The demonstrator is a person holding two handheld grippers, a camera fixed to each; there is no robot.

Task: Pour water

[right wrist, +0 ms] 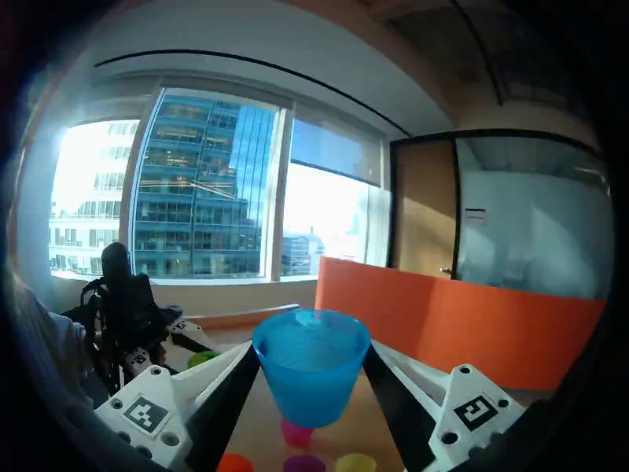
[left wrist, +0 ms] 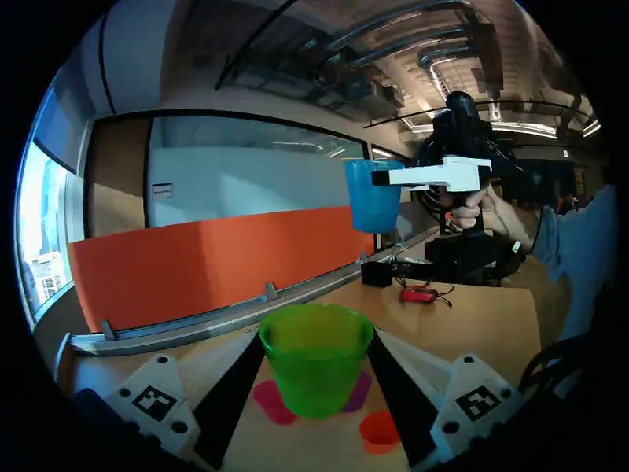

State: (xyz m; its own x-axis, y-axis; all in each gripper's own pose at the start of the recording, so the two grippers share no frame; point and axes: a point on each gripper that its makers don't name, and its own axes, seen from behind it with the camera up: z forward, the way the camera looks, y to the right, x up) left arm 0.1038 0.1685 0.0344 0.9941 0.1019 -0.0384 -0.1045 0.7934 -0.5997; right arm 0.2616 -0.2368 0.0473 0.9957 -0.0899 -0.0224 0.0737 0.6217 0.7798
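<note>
The blue cup [right wrist: 312,366] sits at 6 o'clock in the right gripper view, pinched at its sides between the fingers of the right gripper [right wrist: 312,352]. In the left gripper view it hangs in the air at 1 o'clock, above and beyond the green cup [left wrist: 316,358]. That green cup stands upright at 6 o'clock, clamped between the fingers of the left gripper [left wrist: 316,346] over the wooden table [left wrist: 472,315], with a hand [left wrist: 476,208] at 2 o'clock and an orange partition [left wrist: 220,259] toward 9 o'clock.

Near cup [left wrist: 316,358] in left tool [left wrist: 316,340], just above worktop [left wrist: 472,315]; far cup [left wrist: 371,195] in right tool [left wrist: 384,178], well above worktop; 3 small cups [left wrist: 380,431] on worktop; box [left wrist: 377,273] at worktop's far edge.
</note>
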